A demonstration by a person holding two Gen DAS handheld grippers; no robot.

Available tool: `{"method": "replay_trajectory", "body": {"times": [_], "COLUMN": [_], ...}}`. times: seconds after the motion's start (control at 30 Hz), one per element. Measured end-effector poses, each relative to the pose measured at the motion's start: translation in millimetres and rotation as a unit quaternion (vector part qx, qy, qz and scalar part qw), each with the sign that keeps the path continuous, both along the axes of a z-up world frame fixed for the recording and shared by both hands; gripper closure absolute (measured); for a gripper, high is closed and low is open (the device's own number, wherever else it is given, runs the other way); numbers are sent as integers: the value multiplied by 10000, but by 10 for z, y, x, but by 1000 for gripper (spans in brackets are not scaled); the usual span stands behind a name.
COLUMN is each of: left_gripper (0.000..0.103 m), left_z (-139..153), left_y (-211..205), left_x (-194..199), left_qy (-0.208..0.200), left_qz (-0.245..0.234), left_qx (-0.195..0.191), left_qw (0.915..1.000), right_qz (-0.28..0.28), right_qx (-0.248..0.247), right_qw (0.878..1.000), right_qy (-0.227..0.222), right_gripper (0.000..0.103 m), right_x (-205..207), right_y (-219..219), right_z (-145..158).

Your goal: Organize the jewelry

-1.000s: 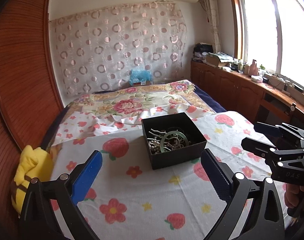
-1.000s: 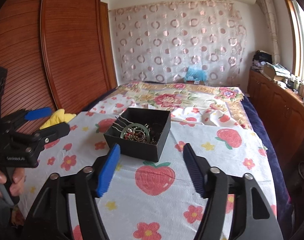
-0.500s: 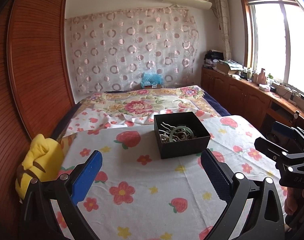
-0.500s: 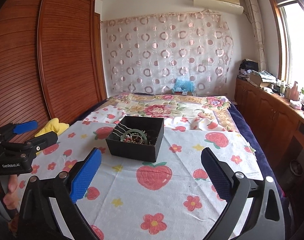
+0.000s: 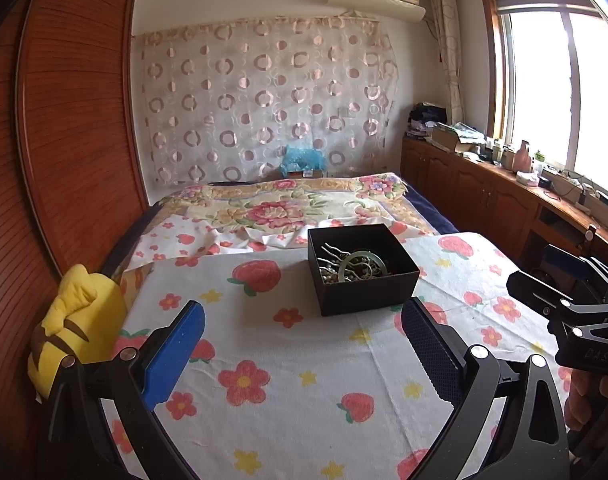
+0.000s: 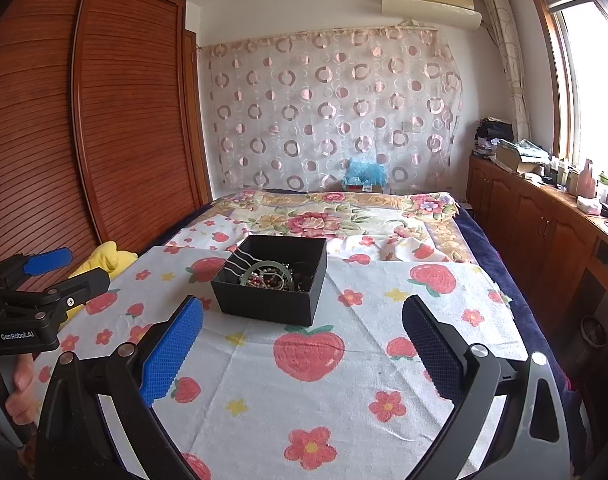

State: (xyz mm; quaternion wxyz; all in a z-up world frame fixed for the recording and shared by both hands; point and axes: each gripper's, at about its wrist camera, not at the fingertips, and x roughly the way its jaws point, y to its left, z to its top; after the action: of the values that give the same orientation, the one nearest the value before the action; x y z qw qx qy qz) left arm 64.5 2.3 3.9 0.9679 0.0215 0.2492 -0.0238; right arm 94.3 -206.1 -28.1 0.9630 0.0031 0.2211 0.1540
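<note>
Left wrist: left tool [image 5: 302, 334] spread, empty; jewelry box [image 5: 362, 269] now sits farther ahead, slightly right, on the strawberry cloth [image 5: 288, 360]. Right wrist: right tool [image 6: 302, 330] has widened, empty; box ahead-left; bed [image 6: 336, 216], wardrobe [image 6: 116, 120] beyond.

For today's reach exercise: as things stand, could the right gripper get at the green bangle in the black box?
Probably yes. The right gripper is open and empty, the black box has no lid, and the green bangle lies on top of the jewelry, only bare cloth between.

Right claw [image 6: 302, 344] has spread wide; both claws drew back.
</note>
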Motion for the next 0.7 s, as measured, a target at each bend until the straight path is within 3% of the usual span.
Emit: {"method": "replay_trajectory", "body": {"times": [0.7], "left_gripper": [8], "left_z": [24], "left_y": [-36], "left_x": [-22], "left_qy": [-43], "left_qz": [-33], "left_qx": [-26], "left_qw": [10000], "right_qz": [3], "right_qx": [8], "right_qw": [10000], "right_qy": [2], "right_gripper": [3], "right_x": [3], "right_y": [-22], "right_z": [-4]}}
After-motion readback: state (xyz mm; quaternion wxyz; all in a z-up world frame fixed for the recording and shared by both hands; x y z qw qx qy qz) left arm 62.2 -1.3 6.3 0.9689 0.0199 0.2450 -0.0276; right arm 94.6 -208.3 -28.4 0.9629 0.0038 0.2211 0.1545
